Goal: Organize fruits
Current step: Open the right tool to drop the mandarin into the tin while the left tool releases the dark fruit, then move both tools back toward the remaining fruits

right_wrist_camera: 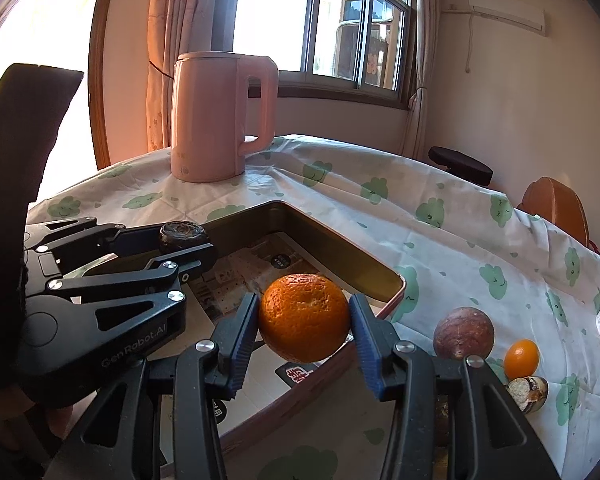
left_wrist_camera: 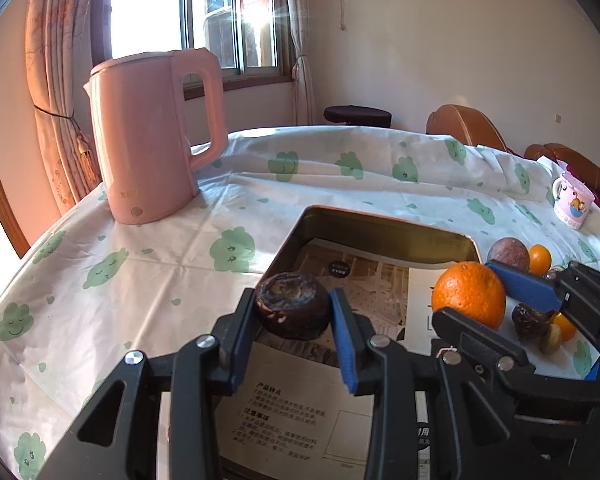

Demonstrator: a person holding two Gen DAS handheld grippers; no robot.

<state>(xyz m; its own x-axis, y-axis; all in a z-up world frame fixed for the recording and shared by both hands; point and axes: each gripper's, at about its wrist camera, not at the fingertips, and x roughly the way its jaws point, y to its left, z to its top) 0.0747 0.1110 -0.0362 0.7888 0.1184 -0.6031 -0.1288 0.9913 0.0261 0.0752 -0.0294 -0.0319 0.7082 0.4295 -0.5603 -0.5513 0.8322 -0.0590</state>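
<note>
A: What is sitting in the tin (right_wrist_camera: 331, 240)?
B: Only printed paper sheets (left_wrist_camera: 296, 412) are lining its bottom. Both fruits are hanging above it, not resting inside.
A: Who is carrying what?
B: The left claw (left_wrist_camera: 294, 312) is clenching a dark brown wrinkled fruit (left_wrist_camera: 292, 305) over the tin's near-left part. The right claw (right_wrist_camera: 304, 318) is gripping the orange (right_wrist_camera: 303, 317) over the tin's right edge.
A: And outside the tin?
B: On the counter (right_wrist_camera: 439, 248), at about four o'clock from the tin, a brownish round fruit (right_wrist_camera: 463, 333) and a small orange fruit (right_wrist_camera: 521, 359) are lying near each other. A pink kettle (right_wrist_camera: 216, 116) is standing at eleven o'clock.
</note>
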